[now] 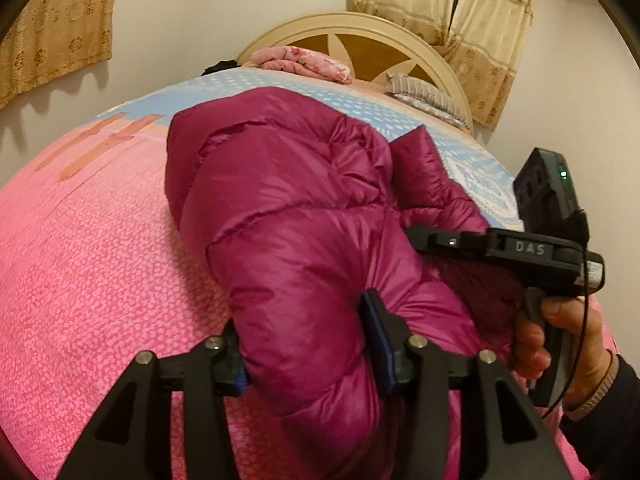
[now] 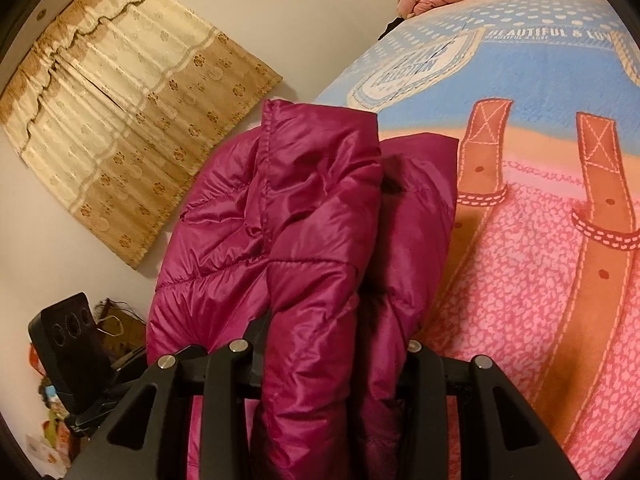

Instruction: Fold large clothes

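A magenta puffer jacket (image 1: 280, 216) lies bunched on the pink and blue bedspread (image 1: 100, 264). My left gripper (image 1: 308, 344) is shut on a thick fold of it at the near end. The right gripper (image 1: 424, 240) shows at the right of the left wrist view, held by a hand, its tip against the jacket. In the right wrist view the jacket (image 2: 304, 216) fills the middle, and my right gripper (image 2: 332, 356) is shut on a thick fold of it; its fingertips are hidden by the fabric.
The bed has a cream headboard (image 1: 360, 36), a folded pink quilt (image 1: 308, 62) and a striped pillow (image 1: 428, 96) at the far end. Curtains (image 2: 120, 112) hang on the wall. Clutter (image 2: 60, 380) sits on the floor by the bed.
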A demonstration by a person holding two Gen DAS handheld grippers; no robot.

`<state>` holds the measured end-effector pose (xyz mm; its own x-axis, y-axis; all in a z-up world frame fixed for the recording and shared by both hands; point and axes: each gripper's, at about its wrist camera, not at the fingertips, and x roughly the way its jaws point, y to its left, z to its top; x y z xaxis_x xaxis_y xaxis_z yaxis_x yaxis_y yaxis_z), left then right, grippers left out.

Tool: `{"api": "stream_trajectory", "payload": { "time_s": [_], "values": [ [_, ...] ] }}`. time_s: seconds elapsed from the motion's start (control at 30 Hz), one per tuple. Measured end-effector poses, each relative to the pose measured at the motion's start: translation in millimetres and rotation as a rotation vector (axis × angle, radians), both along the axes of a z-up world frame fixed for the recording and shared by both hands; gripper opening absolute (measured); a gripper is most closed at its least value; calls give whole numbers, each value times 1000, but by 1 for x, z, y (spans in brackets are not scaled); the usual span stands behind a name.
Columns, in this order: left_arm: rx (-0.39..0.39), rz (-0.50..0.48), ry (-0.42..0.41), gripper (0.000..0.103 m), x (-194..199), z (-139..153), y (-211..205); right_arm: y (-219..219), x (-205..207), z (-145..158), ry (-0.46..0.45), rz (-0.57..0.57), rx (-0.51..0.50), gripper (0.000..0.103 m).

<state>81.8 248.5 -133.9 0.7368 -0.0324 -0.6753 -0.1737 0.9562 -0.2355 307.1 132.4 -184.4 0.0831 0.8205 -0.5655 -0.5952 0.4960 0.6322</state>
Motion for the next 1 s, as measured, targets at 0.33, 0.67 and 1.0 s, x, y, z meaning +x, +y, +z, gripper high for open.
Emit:
{"api": "stream_trajectory", "payload": {
  "time_s": [0.33,0.67,1.0],
  "values": [
    [55,56,26,84,-3,-15,3,-4,-2,-10,5,-25,-42,41],
    [63,101,50,98,-12,-15,5,-15,-3,-18,48,-77,-74,64],
    [166,142,-36,98,-48,37,-9,-69,-23,24,-46,-220,-85,73]
  ]
}}
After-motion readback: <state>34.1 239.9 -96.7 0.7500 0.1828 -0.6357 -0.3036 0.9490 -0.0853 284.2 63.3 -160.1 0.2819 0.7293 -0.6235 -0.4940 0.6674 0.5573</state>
